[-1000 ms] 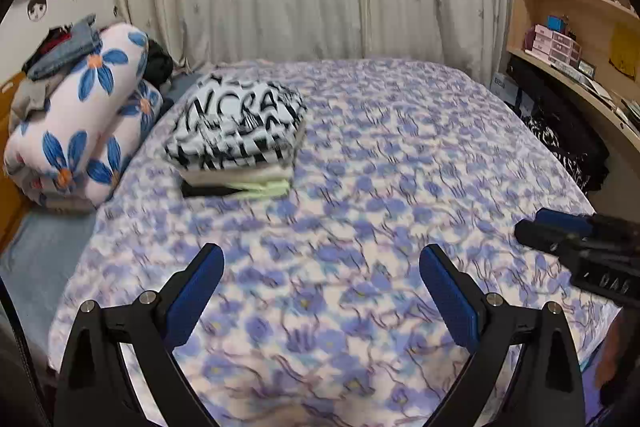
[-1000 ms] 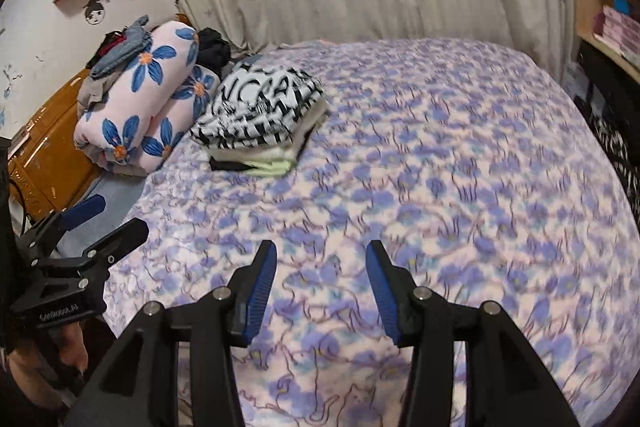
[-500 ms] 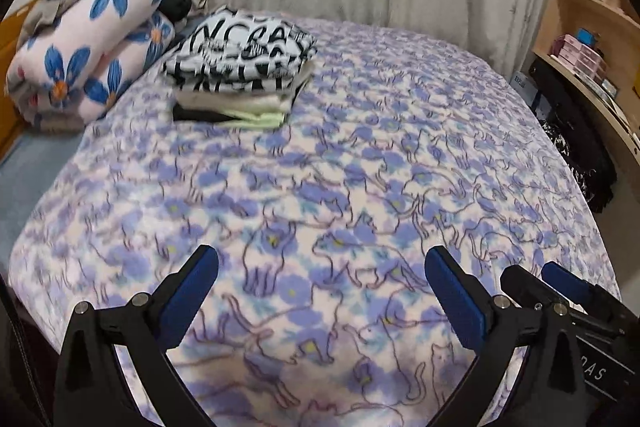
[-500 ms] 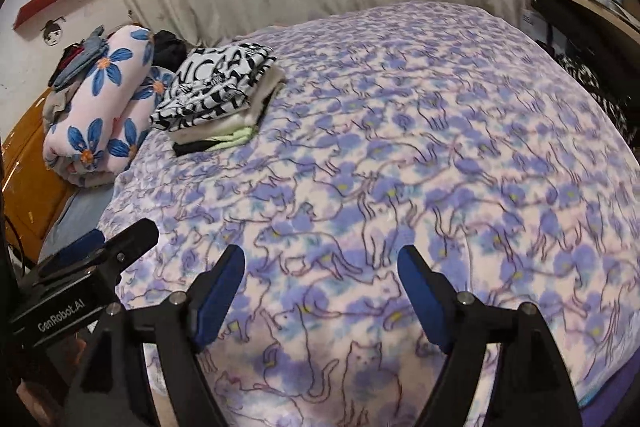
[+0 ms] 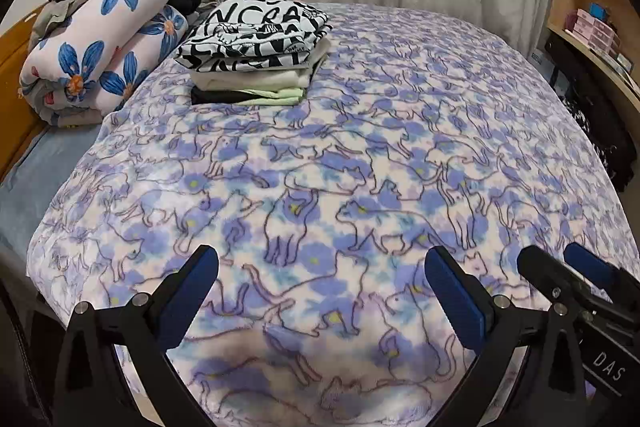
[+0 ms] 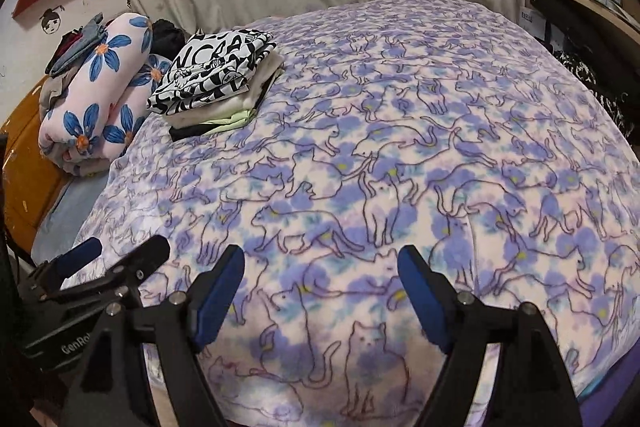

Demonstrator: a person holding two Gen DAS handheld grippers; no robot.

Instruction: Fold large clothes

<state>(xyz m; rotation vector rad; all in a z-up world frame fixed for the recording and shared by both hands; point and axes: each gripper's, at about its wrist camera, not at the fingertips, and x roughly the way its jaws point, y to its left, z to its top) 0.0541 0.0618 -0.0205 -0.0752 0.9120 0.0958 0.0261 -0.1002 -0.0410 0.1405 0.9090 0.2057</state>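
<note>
A large fleece blanket (image 5: 360, 155) (image 6: 400, 147) with purple flowers and outlined cats lies spread flat over the bed. My left gripper (image 5: 320, 271) hovers open just above its near edge, nothing between the blue pads. My right gripper (image 6: 320, 267) stands open too, over the same near edge, and holds nothing. Each gripper shows in the other's view: the right gripper (image 5: 568, 267) at lower right, the left gripper (image 6: 116, 255) at lower left.
A stack of folded clothes (image 5: 256, 47) (image 6: 216, 75), black-and-white lettered top uppermost, sits at the blanket's far left. A rolled flowered quilt (image 5: 100, 35) (image 6: 96, 83) with loose garments lies left of it. Curtains hang behind; shelves (image 5: 592, 35) line the right.
Both grippers have dropped toward the blanket's near edge. The right gripper's jaws have spread from fairly narrow to wide. The left gripper stays open.
</note>
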